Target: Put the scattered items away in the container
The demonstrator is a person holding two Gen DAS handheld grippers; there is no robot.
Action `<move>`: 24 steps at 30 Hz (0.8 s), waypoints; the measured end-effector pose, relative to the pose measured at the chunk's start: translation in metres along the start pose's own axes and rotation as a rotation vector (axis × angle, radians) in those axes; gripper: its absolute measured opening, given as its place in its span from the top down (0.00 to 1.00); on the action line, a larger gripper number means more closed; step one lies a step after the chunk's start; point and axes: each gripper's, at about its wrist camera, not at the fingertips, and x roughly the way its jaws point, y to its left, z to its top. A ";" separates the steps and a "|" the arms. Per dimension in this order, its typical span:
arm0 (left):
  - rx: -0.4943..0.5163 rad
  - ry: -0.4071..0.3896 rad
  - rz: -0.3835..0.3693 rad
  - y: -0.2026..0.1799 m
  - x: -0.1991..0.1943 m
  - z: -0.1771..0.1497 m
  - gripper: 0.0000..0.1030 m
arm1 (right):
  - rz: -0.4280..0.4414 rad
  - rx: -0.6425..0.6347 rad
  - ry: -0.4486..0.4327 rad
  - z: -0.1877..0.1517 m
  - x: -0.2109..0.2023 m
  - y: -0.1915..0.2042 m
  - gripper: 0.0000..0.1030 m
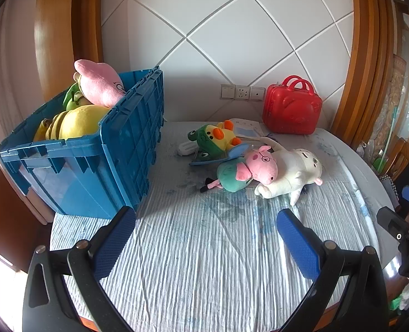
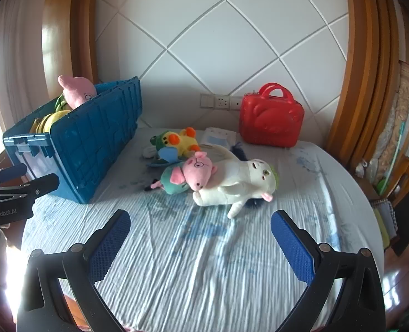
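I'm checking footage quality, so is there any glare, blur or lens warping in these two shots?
Left wrist view: heavy fisheye bending of the wooden frame, sunlight blown out at lower left beside the blue crate, plush toys sharp. Right wrist view: same warping, a blown-out patch at lower left, bedsheet slightly soft near the fingers.

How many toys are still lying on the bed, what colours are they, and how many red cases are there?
Yellow and green duck toy: 1
Pink pig toy in a teal dress: 1
White plush toy: 1
Red case: 1
Total: 4
Flat things under the toys and the toys already in the blue crate are not counted.
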 end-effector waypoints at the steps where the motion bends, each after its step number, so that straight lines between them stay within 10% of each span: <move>1: 0.002 0.002 0.000 0.000 0.000 0.000 0.00 | -0.002 0.001 0.000 0.000 0.000 0.001 0.00; 24: 0.017 0.081 -0.056 0.010 0.030 -0.030 0.00 | -0.120 0.069 0.043 -0.024 -0.007 -0.012 0.00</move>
